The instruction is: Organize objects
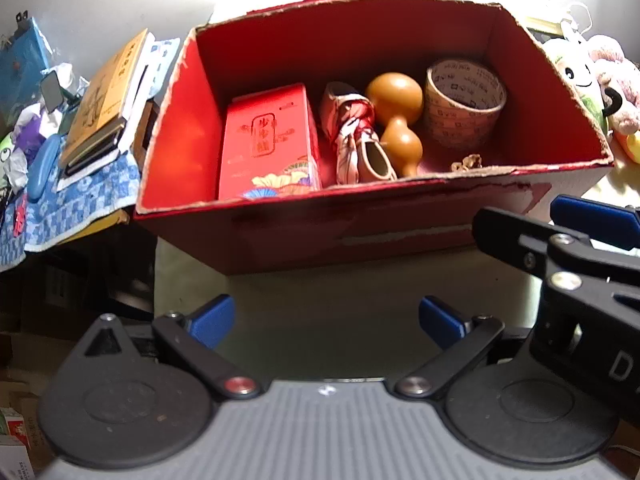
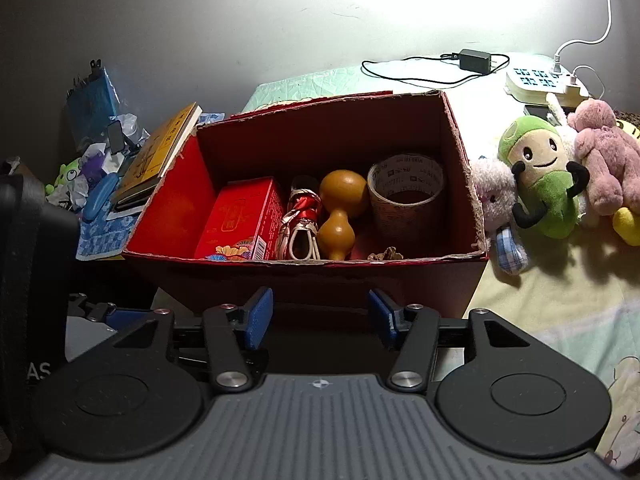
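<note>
Both grippers hang just in front of the near wall of the red box (image 2: 304,276), jaws apart and empty. The left gripper (image 1: 326,320) faces the box's middle; the right gripper (image 2: 320,316) does too. Inside the box, the gourd (image 2: 340,216) lies in the middle, its long axis running from the far wall toward the near wall, ahead of both jaws. I cannot tell which is nearer.

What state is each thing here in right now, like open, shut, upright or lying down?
Red cardboard box: open, no lid.
Red packet: lying in the box, at its left.
Gourd: lying beside the tape roll.
Tape roll: standing on end, hole up.
Green plush toy: outside the box, lying on the bed.
Left gripper: open, empty.
Right gripper: open, empty.
</note>
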